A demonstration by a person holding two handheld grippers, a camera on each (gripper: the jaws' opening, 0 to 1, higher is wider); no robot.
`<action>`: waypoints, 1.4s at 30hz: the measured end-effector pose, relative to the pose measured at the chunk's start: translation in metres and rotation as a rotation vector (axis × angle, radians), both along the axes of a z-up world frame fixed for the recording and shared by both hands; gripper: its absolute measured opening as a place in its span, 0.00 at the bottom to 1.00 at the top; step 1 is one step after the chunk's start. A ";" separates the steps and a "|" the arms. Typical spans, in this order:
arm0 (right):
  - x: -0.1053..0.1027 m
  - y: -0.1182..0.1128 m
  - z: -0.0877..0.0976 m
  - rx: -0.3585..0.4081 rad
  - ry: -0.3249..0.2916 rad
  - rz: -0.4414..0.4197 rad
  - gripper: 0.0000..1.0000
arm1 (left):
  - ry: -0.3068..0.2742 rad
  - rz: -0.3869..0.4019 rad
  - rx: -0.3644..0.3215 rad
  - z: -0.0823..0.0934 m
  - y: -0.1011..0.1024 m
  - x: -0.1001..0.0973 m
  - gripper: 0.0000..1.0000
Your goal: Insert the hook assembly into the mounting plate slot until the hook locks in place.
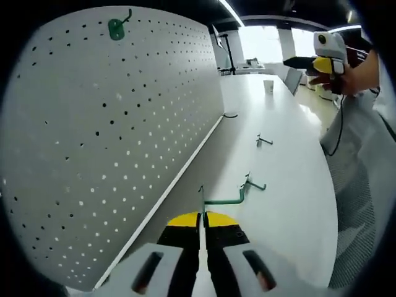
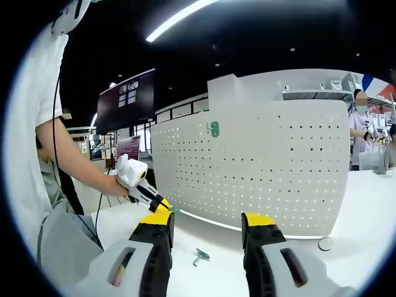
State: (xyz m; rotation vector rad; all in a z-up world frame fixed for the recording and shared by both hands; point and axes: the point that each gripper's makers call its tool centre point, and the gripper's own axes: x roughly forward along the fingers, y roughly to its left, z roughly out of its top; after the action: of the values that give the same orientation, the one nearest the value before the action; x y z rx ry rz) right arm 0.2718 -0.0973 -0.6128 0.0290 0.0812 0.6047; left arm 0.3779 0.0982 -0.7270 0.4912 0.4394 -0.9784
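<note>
Our left gripper (image 1: 202,238) is clamped on a green hook (image 1: 224,199) at 12 o'clock above the white surface (image 1: 291,185). Our right gripper (image 2: 207,230) gapes wide, holding nothing. The pegboard (image 2: 260,167) carries one mounted green hook (image 2: 214,129). We can read no writing.

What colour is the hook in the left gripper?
Green hook, clearest in the left gripper view.

We see long white table (image 1: 291,185), bright windows (image 1: 260,43) at far end, dark ceiling with strip lights (image 2: 179,18), dark wall screen (image 2: 127,99), white counter (image 2: 371,185) at right.
</note>
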 end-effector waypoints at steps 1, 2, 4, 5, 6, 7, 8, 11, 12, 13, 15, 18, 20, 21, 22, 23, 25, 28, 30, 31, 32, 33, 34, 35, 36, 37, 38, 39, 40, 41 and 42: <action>0.000 0.000 0.000 0.002 0.000 -0.002 0.43 | -0.005 0.003 -0.007 0.002 0.000 0.000 0.01; 0.001 0.000 0.000 0.003 0.001 -0.004 0.43 | -0.007 0.015 -0.021 0.006 0.001 0.000 0.01; 0.001 0.001 0.002 0.010 -0.001 -0.006 0.44 | -0.020 0.020 -0.033 0.009 0.001 0.001 0.01; 0.001 0.001 0.003 0.012 -0.003 -0.006 0.45 | -0.019 0.026 -0.045 0.012 0.000 0.000 0.01; 0.001 0.002 0.003 0.011 -0.005 -0.005 0.45 | -0.026 0.033 -0.057 0.016 0.000 -0.001 0.01; 0.001 0.002 0.003 0.010 -0.005 -0.003 0.45 | -0.034 0.036 -0.064 0.019 0.000 -0.001 0.01; 0.001 0.002 0.004 0.011 -0.006 -0.001 0.46 | -0.037 0.040 -0.072 0.021 0.000 -0.001 0.01; 0.001 0.004 0.005 0.013 -0.009 0.003 0.46 | -0.050 0.054 -0.100 0.028 -0.001 -0.003 0.01; 0.001 0.005 0.005 0.016 -0.009 0.004 0.46 | -0.049 0.058 -0.108 0.030 -0.001 -0.003 0.01; 0.001 0.005 0.005 0.018 -0.010 0.006 0.46 | -0.053 0.064 -0.118 0.033 -0.001 -0.004 0.01; 0.001 0.007 0.006 0.010 -0.015 0.013 0.46 | -0.058 0.070 -0.143 0.038 -0.003 -0.006 0.01; 0.002 0.008 0.010 0.008 -0.022 0.016 0.46 | -0.077 0.086 -0.184 0.047 -0.005 -0.006 0.01; 0.002 0.009 0.013 0.011 -0.031 0.016 0.46 | -0.084 0.098 -0.208 0.053 -0.007 -0.008 0.01; 0.002 0.009 0.014 0.013 -0.031 0.016 0.46 | -0.087 0.105 -0.213 0.054 -0.007 -0.008 0.01; 0.002 0.010 0.014 0.015 -0.033 0.016 0.46 | -0.098 0.111 -0.222 0.056 -0.008 -0.009 0.01; 0.002 0.011 0.014 0.015 -0.033 0.017 0.46 | -0.101 0.110 -0.225 0.057 -0.008 -0.009 0.01; 0.001 0.013 0.016 0.015 -0.039 0.021 0.46 | -0.111 0.114 -0.233 0.061 -0.010 -0.012 0.01; 0.001 0.014 0.018 0.019 -0.043 0.024 0.46 | -0.127 0.124 -0.261 0.068 -0.012 -0.015 0.02; 0.000 0.014 0.019 0.027 -0.045 0.023 0.46 | -0.140 0.143 -0.289 0.075 -0.012 -0.016 0.02; 0.000 0.014 0.019 0.028 -0.044 0.022 0.46 | -0.144 0.150 -0.301 0.078 -0.011 -0.016 0.02; 0.000 0.014 0.019 0.028 -0.043 0.022 0.46 | -0.143 0.157 -0.316 0.079 -0.012 -0.016 0.02; 0.000 0.015 0.019 0.025 -0.044 0.022 0.46 | -0.147 0.153 -0.320 0.081 -0.013 -0.018 0.02; -0.001 0.015 0.020 0.019 -0.047 0.023 0.46 | -0.151 0.151 -0.320 0.081 -0.014 -0.019 0.02; -0.001 0.016 0.020 0.023 -0.048 0.025 0.45 | -0.153 0.155 -0.316 0.081 -0.015 -0.020 0.02; -0.001 0.016 0.020 0.026 -0.048 0.025 0.45 | -0.153 0.159 -0.322 0.081 -0.015 -0.021 0.02; -0.001 0.016 0.021 0.026 -0.049 0.024 0.45 | -0.155 0.165 -0.335 0.083 -0.015 -0.022 0.02; -0.001 0.016 0.021 0.027 -0.049 0.024 0.45 | -0.157 0.170 -0.341 0.084 -0.015 -0.022 0.02; -0.001 0.016 0.022 0.029 -0.051 0.024 0.45 | -0.159 0.173 -0.352 0.086 -0.015 -0.023 0.02; -0.002 0.017 0.022 0.029 -0.051 0.024 0.45 | -0.160 0.173 -0.355 0.086 -0.016 -0.024 0.02; -0.002 0.017 0.023 0.032 -0.055 0.026 0.45 | -0.161 0.174 -0.357 0.087 -0.016 -0.026 0.02; -0.002 0.018 0.024 0.031 -0.055 0.027 0.45 | -0.163 0.178 -0.365 0.089 -0.017 -0.027 0.02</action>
State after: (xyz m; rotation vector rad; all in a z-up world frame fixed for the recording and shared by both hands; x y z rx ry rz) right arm 0.2695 -0.0795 -0.5893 0.0415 0.0185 0.6329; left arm 0.3510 0.0817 -0.6381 0.1948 0.1485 -0.8164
